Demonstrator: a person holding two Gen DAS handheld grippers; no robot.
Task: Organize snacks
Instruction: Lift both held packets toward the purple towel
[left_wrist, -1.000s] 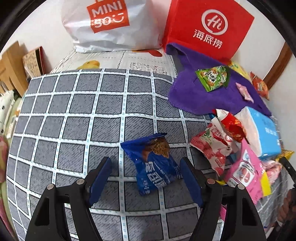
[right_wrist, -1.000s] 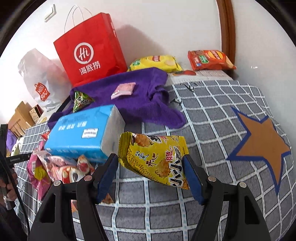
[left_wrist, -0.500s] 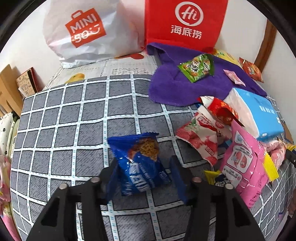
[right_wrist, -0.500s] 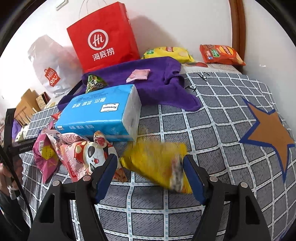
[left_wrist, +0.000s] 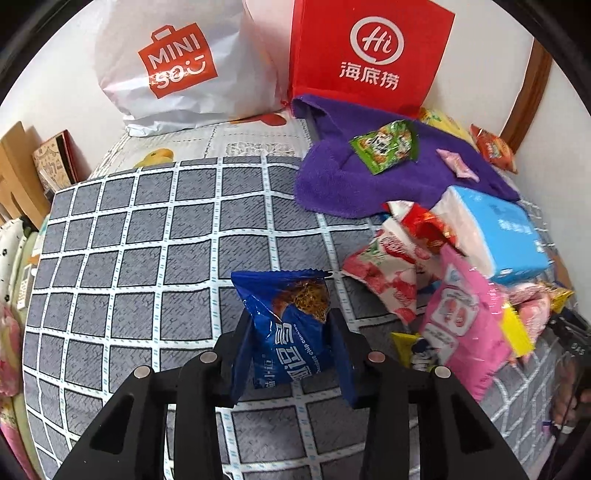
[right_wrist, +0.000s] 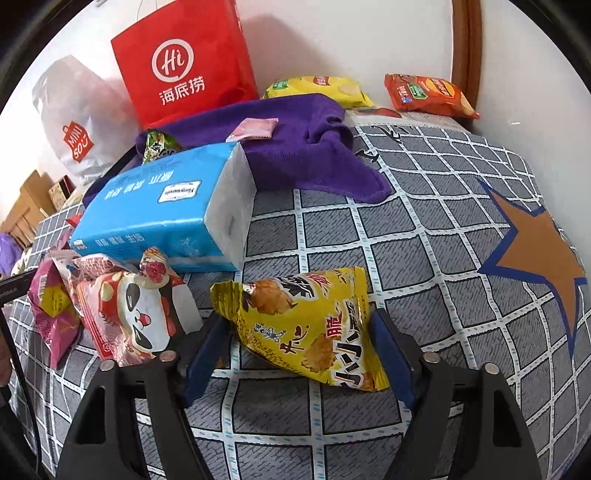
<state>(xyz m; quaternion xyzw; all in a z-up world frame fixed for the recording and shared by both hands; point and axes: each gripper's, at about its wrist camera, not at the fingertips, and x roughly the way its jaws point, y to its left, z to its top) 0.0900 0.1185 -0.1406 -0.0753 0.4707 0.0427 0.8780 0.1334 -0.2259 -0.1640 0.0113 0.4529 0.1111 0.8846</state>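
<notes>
Left gripper (left_wrist: 291, 354): fingers have just been closing, now clamped on blue cookie packet (left_wrist: 291, 325), long axis running away from fingers, over checked bed cover (left_wrist: 147, 240)

Right gripper (right_wrist: 295, 354): fingers apart, flanking yellow snack bag (right_wrist: 310, 325) lying crosswise on cover; whether pads touch it unclear

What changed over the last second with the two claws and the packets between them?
The left claw has just been closing and now pinches the blue cookie packet, which lay loose between its open fingers before. The yellow snack packet sank onto the checked cover between the right claw's fingers, which stay wide with a gap on the left. The tissue pack, purple towel and red bag stayed put.
</notes>
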